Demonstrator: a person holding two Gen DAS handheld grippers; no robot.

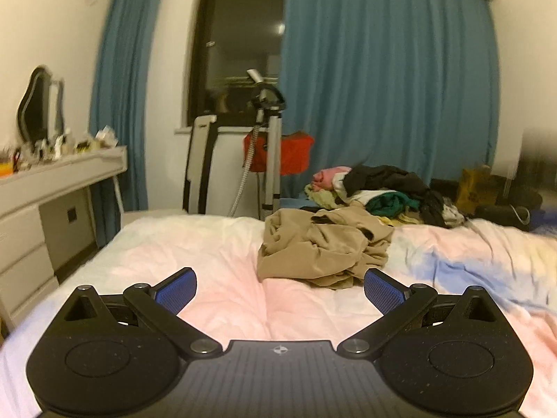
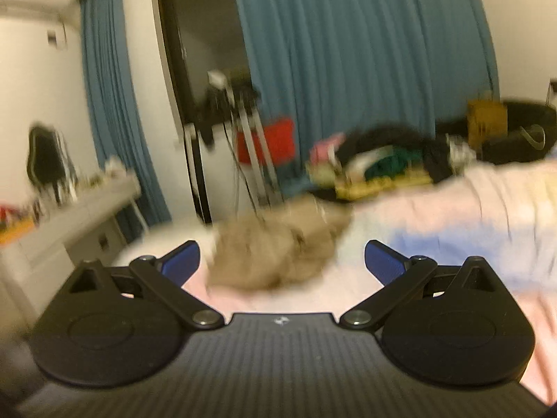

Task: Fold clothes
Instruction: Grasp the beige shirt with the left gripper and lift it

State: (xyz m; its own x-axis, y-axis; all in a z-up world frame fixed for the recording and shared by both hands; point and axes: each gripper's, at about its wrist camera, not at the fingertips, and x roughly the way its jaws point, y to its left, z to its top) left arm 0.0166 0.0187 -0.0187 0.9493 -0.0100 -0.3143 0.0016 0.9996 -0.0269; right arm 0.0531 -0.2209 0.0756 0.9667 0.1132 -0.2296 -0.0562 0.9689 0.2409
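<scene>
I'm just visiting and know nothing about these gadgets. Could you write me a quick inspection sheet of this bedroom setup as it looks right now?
Surface: bed with a wrinkled pastel sheet.
Job's things: crumpled tan garment lying unfolded; mixed clothes pile behind it at the far edge.
Clutter: small items crowd the white dresser; dark bags at the right.
Grippers: left gripper and right gripper both open, holding nothing, short of the garment.
Cables: a hose hangs from the garment steamer.
Surroundings: blue curtains, dark window, mirror. Right view is blurred.
</scene>
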